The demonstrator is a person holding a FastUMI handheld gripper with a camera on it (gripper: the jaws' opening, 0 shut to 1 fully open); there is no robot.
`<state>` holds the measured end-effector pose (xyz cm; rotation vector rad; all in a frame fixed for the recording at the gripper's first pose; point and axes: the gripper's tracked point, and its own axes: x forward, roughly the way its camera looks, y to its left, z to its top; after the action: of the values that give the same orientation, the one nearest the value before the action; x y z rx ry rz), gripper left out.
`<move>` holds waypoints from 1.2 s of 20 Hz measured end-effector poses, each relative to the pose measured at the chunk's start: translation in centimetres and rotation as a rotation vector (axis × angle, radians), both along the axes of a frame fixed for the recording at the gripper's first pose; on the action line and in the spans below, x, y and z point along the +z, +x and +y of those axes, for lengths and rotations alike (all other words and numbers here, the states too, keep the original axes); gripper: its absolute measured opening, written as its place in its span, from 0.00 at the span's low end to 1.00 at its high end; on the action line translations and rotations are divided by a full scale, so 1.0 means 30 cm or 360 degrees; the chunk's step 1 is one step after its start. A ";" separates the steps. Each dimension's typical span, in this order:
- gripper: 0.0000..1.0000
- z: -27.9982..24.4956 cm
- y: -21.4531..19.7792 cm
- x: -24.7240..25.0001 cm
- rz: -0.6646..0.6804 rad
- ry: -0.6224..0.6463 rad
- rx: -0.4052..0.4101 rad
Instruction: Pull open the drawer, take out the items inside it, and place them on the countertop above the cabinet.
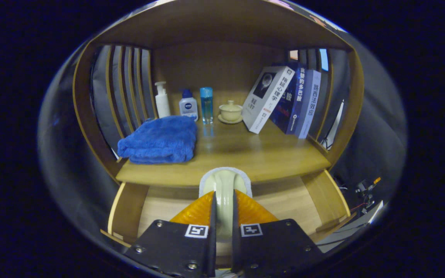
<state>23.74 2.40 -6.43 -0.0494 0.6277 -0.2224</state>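
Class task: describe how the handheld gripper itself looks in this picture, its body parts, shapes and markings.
The gripper has two dark flat plates fastened with small screws. Each plate carries a square black-and-white marker tag near its inner edge. Two wedge-shaped fingers taper forward from the plates.

blue towel [158,139] folded, at the left | white pump bottle [162,100], small white bottle with a blue cap [189,105] and clear blue bottle [206,104] in a row behind it | cream lidded cup [230,111] on its saucer | three books [284,101] leaning, at the right
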 end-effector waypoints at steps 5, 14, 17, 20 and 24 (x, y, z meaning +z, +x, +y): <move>0.16 -0.044 0.155 0.024 -0.0010 0.0019 0.0010; 0.16 -0.132 0.350 0.005 -0.0019 0.0104 0.0034; 0.16 -0.138 0.397 -0.003 -0.0021 0.0105 0.0061; 0.16 -0.149 0.435 -0.012 -0.0007 0.0092 0.0078; 0.16 -0.157 0.481 -0.026 -0.0012 0.0123 0.0099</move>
<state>38.17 -2.29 -7.21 0.0060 0.6261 -0.1380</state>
